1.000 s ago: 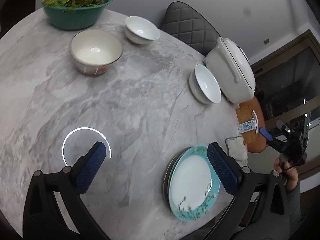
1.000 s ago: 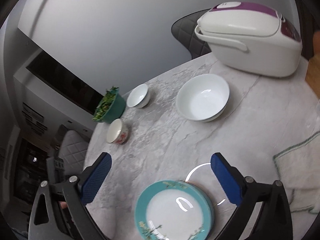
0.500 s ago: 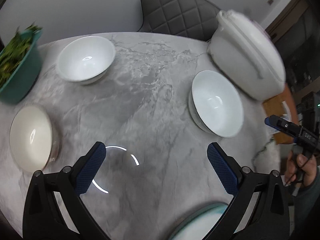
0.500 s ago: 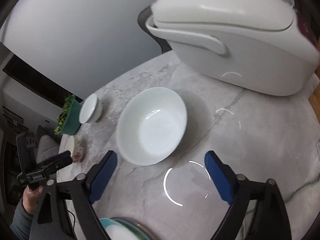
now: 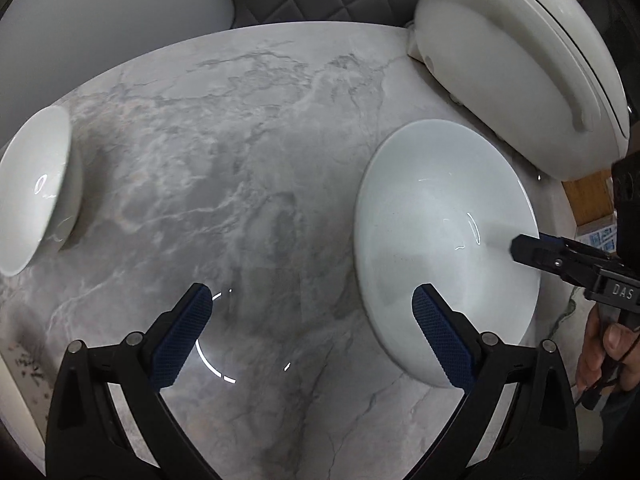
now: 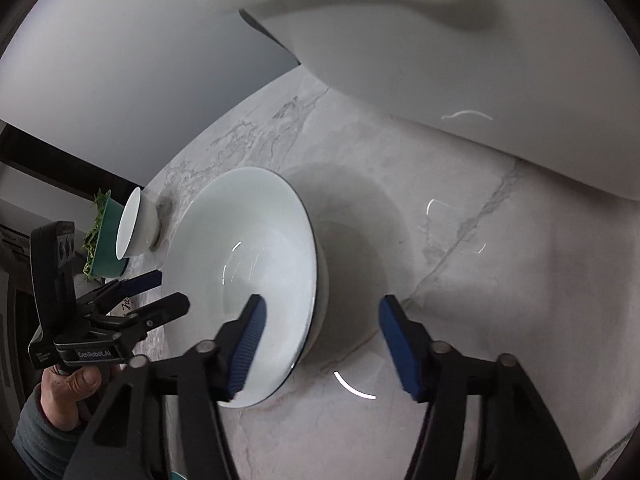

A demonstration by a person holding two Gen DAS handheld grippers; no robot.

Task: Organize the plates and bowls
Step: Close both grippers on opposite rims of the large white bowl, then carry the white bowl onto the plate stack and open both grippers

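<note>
Both wrist views look down close onto the marble table (image 5: 260, 140), sharing the white bowl (image 5: 432, 216), at 3 o'clock left, 9 o'clock right.

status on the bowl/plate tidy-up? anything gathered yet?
Done: nothing visibly gathered; the large white bowl and small white bowl sit apart on the marble table.
In hand: nothing held. The right tongs are open, straddling the large bowl's rim; the left tongs are open beside it.
Left: grip this bowl, then collect the rest.
</note>
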